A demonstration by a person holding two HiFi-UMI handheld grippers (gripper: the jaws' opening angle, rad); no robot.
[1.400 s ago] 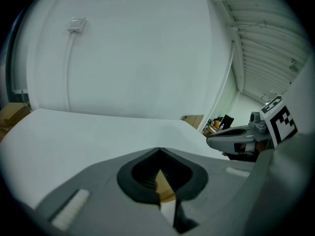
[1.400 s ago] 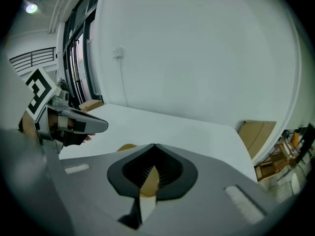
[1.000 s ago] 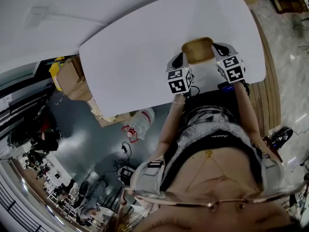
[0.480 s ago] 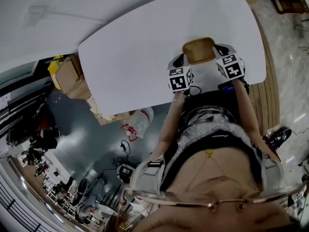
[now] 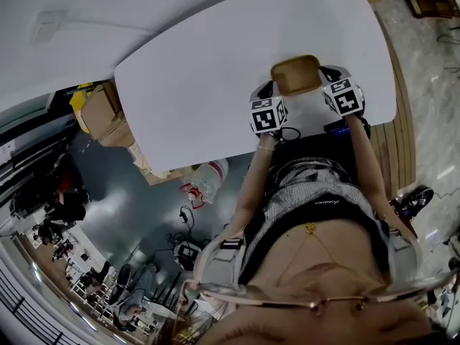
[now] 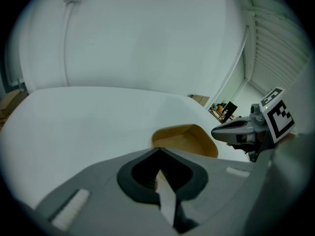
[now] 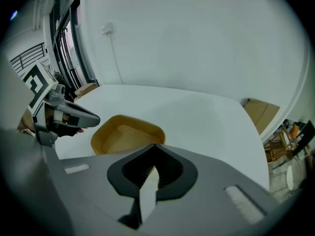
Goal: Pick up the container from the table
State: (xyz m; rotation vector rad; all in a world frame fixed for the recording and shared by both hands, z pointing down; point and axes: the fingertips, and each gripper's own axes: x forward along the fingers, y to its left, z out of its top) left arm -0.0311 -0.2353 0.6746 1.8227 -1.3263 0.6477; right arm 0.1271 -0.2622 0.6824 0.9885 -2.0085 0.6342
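The container (image 5: 295, 74) is a shallow yellow-brown tray with nothing in it. It looks like it sits flat on the white counter (image 5: 201, 85), close to the edge where the person stands. The rest of the counter is bare.

The left claw (image 6: 158, 150) is at the container's left side and the right claw (image 7: 154, 145) is at its right side. Both point down at its near rim. Each claw is pressed together, tip to tip. The tips are right at the rim, but I cannot tell if they pinch it or only touch it.

What could go wrong? If the claws are not holding the rim, closed tips can only bump the container. It is light and the counter is smooth, so it could slide away across the top. If only one claw gets hold, the container would hang crooked and might slip out. A thin rim is also hard to keep hold of, so a quick lift could drop it back down, or off the near edge.

Off to the left, a cardboard box (image 5: 100, 113) sits on the floor.
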